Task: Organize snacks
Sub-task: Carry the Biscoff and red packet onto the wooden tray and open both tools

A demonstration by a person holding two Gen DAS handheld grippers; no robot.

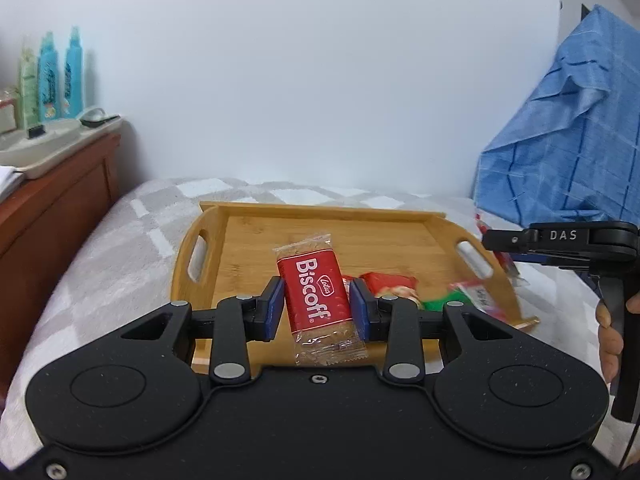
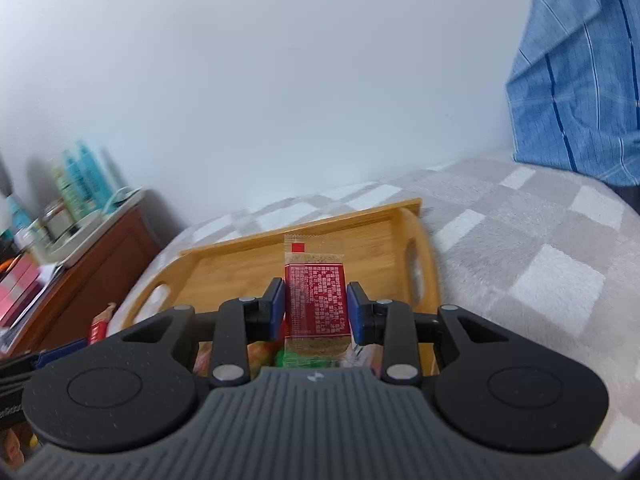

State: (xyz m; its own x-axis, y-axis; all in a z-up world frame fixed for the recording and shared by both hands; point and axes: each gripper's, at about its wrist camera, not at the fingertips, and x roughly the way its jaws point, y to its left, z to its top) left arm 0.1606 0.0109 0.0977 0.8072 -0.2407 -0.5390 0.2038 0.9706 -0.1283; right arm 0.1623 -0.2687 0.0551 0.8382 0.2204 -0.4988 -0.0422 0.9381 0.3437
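Left gripper clamps a red Biscoff packet at frame centre, above the wooden tray. Right gripper clamps a second red packet, printed back showing, centre frame.

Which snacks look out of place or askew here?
A few wrappers lie off the wooden tray, past its right handle on the blanket. Those in the tray sit in a loose pile near the front. Each hand-held gripper holds a biscuit pack; nothing torn or spilled.

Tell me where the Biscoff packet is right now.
In the left wrist view, the Biscoff packet sits clamped in the left gripper, held above the near part of the wooden tray.
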